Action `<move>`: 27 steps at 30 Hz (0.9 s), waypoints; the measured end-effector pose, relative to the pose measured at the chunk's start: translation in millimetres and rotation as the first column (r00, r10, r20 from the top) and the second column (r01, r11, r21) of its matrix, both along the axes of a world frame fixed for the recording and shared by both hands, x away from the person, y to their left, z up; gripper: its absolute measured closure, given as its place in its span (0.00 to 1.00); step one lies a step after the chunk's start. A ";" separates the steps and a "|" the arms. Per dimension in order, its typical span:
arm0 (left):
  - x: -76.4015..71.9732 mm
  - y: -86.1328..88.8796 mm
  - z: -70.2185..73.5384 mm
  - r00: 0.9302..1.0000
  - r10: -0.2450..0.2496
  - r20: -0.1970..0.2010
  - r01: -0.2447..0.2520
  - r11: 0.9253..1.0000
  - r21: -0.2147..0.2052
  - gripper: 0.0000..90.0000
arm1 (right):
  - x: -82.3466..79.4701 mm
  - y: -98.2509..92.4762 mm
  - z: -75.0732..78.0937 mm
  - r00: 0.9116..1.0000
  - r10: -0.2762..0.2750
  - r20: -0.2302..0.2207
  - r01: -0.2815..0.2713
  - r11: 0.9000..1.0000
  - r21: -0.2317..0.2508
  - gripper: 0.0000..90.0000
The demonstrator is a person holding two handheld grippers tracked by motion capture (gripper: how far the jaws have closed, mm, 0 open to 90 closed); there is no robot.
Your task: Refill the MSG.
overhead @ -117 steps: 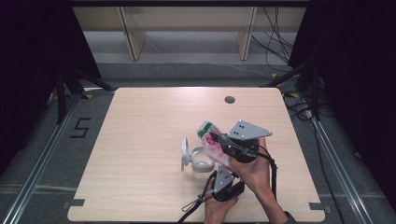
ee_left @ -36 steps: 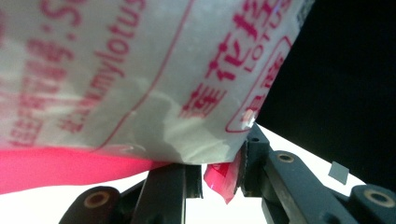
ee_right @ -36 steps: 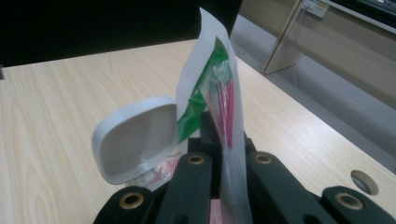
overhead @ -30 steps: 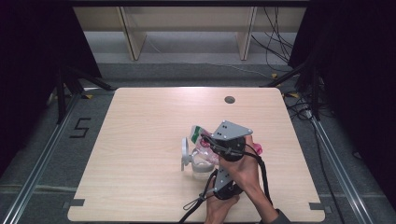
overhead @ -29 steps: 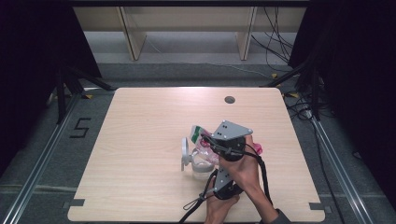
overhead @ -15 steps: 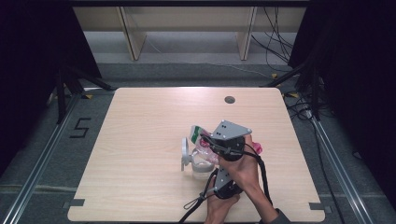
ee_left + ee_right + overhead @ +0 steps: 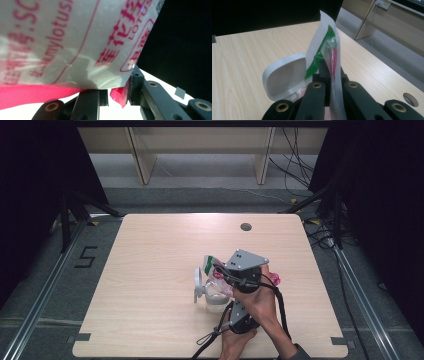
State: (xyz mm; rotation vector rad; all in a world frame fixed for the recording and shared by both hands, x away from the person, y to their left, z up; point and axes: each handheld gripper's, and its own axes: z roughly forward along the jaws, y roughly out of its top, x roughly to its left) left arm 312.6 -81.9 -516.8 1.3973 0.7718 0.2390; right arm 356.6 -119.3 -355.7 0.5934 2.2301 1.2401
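Observation:
A white plastic packet [image 7: 210, 263] with red lettering, a green strip at its top and a pink bottom edge is held up between both grippers. My right gripper [image 7: 221, 270], under its grey plate, is shut on the packet's green-striped top [image 7: 325, 47]. In its own view the right gripper [image 7: 329, 68] pinches that edge upright. My left gripper [image 7: 236, 307] lies closer to the person, beneath the right hand. In the left gripper view its jaws [image 7: 118, 88] are shut on a pink corner of the packet [image 7: 75, 42].
A clear tub [image 7: 215, 299] with an open white lid [image 7: 198, 281] stands on the wooden table [image 7: 150, 260] just left of the grippers; the lid [image 7: 283, 75] rises behind the packet. A round cable hole [image 7: 245, 226] is at the table's far side.
Since the earliest frame the right gripper and the packet top have shifted a little left, toward the tub. Over the last second nothing has visibly moved.

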 end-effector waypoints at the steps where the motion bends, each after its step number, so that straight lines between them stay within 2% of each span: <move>1: -0.1 0.2 0.2 1.000 0.000 -0.001 0.000 1.000 0.001 0.83 | -0.2 -0.1 0.1 1.000 -0.001 -0.001 0.001 1.000 0.000 1.00; 2: -2.1 2.7 2.1 1.000 0.012 -0.020 -0.011 0.999 0.048 0.83 | -0.2 0.0 0.2 1.000 -0.001 -0.001 0.001 1.000 0.001 1.00; 4: -1.8 2.6 1.8 1.000 0.016 -0.019 -0.015 0.999 0.046 0.83 | -0.6 0.8 0.0 1.000 0.002 -0.015 -0.002 1.000 0.008 1.00; 5: 0.0 0.4 0.4 1.000 0.013 -0.005 -0.013 1.000 0.013 0.83 | 0.1 0.5 0.1 1.000 0.003 -0.003 -0.003 1.000 0.001 1.00; 6: 0.3 0.0 0.3 1.000 0.010 -0.003 -0.010 1.000 0.003 0.83 | 0.4 0.4 0.2 1.000 0.004 -0.005 -0.004 1.000 0.000 1.00; 7: 2.0 10.6 0.5 1.000 0.002 0.024 -0.006 0.985 0.174 0.83 | -0.2 0.4 0.5 1.000 0.005 -0.019 -0.005 1.000 0.008 1.00; 8: 3.0 11.4 2.0 0.999 -0.016 0.034 0.010 0.984 0.176 0.83 | -0.1 0.7 0.7 1.000 0.010 -0.021 -0.010 1.000 0.018 1.00; 9: 3.2 11.3 2.7 0.999 -0.013 0.036 0.006 0.984 0.178 0.83 | -0.2 0.0 3.3 1.000 0.017 -0.003 -0.017 1.000 0.005 1.00; 11: 3.5 10.9 3.5 0.999 -0.020 0.038 0.013 0.985 0.174 0.83 | -2.1 1.7 4.0 1.000 0.010 -0.006 -0.010 1.000 0.007 1.00; 13: 4.0 8.3 2.3 0.999 0.003 0.037 -0.009 0.987 0.163 0.83 | -1.7 2.5 3.4 1.000 0.005 0.000 -0.005 1.000 -0.004 1.00; 14: 4.2 8.2 1.6 0.999 0.001 0.036 -0.007 0.986 0.167 0.83 | -0.1 1.9 2.9 1.000 0.002 0.009 -0.002 1.000 -0.011 1.00; 15: 4.2 8.3 1.2 1.000 -0.001 0.031 -0.005 0.985 0.173 0.83 | 0.6 2.6 1.4 1.000 0.004 -0.007 -0.004 1.000 -0.006 1.00; 16: 3.3 9.9 2.0 1.000 -0.003 0.018 -0.001 0.981 0.196 0.83 | 1.6 1.9 1.0 1.000 0.004 -0.001 -0.004 1.000 -0.016 1.00; 18: 4.1 9.9 2.8 1.000 -0.001 0.023 -0.003 0.980 0.199 0.83 | 1.6 2.2 0.8 1.000 0.006 -0.002 -0.006 1.000 -0.014 1.00; 20: 6.0 9.5 2.9 0.999 -0.020 0.039 0.013 0.986 0.168 0.83 | -0.8 3.2 1.9 1.000 0.003 -0.013 -0.003 1.000 -0.002 1.00; 22: 6.4 8.9 2.8 0.999 -0.012 0.038 0.006 0.986 0.168 0.83 | -0.6 3.6 2.9 1.000 0.013 -0.004 -0.013 1.000 -0.007 1.00; 23: 4.7 10.1 3.5 1.000 0.000 0.024 -0.005 0.981 0.196 0.83 | 0.5 3.3 3.0 1.000 0.016 0.020 -0.015 1.000 -0.022 1.00; 24: 4.7 10.0 3.1 1.000 -0.002 0.020 -0.002 0.980 0.199 0.83 | -0.1 4.2 1.6 1.000 0.012 -0.007 -0.012 1.000 -0.012 1.00; 25: 4.4 9.7 2.6 1.000 -0.002 0.022 -0.002 0.982 0.189 0.83 | 0.8 3.8 1.0 1.000 0.008 0.005 -0.008 1.000 -0.020 1.00; 27: 4.1 10.0 2.8 1.000 -0.001 0.023 -0.003 0.981 0.196 0.83 | -0.3 4.0 0.2 1.000 -0.004 -0.018 0.004 1.000 -0.005 1.00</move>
